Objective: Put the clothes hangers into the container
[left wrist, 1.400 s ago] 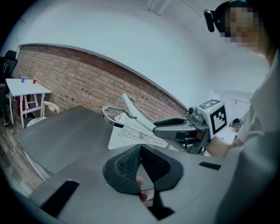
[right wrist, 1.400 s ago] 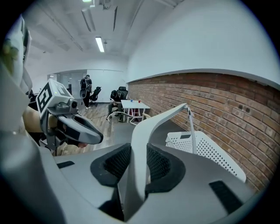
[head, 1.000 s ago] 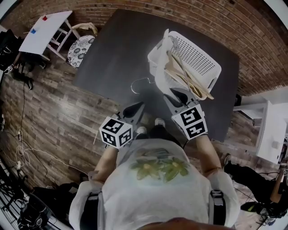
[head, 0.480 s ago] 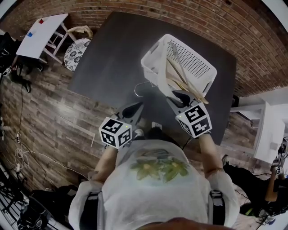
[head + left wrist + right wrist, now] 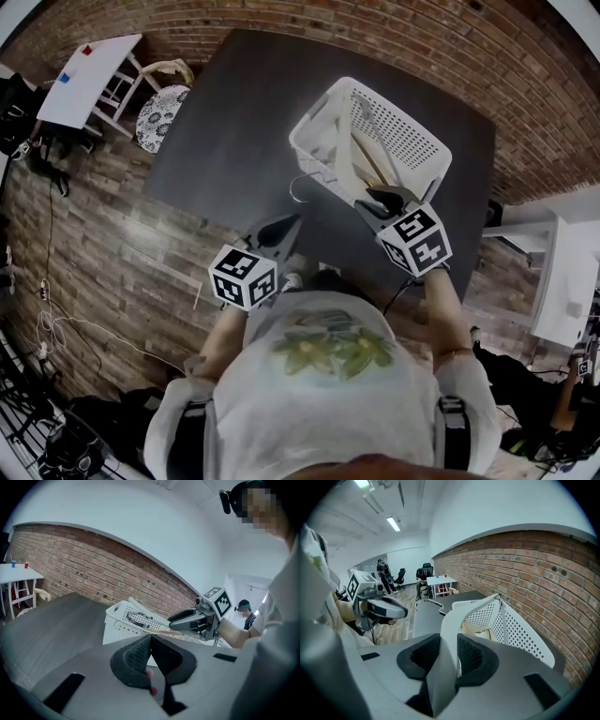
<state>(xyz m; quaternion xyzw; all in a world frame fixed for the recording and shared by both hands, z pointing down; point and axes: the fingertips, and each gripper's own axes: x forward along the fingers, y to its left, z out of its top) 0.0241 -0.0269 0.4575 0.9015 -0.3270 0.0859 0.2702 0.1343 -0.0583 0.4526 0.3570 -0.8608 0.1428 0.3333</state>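
The pale wooden clothes hangers (image 5: 368, 157) lie slanted inside the white perforated plastic basket (image 5: 417, 122) on the dark grey worktop (image 5: 234, 103), one thin metal hook (image 5: 298, 180) poking out past its near-left corner. They look light, stiff and smooth; a shoulder bar seems the surest hold, the hook likely slippery. The right gripper (image 5: 377, 199) pinches the basket's rim between its jaws; the left gripper (image 5: 286, 225), near the worktop's edge, has its jaws pressed together on nothing. No brand or label reads, only square markers on the grippers' cubes (image 5: 242, 277)
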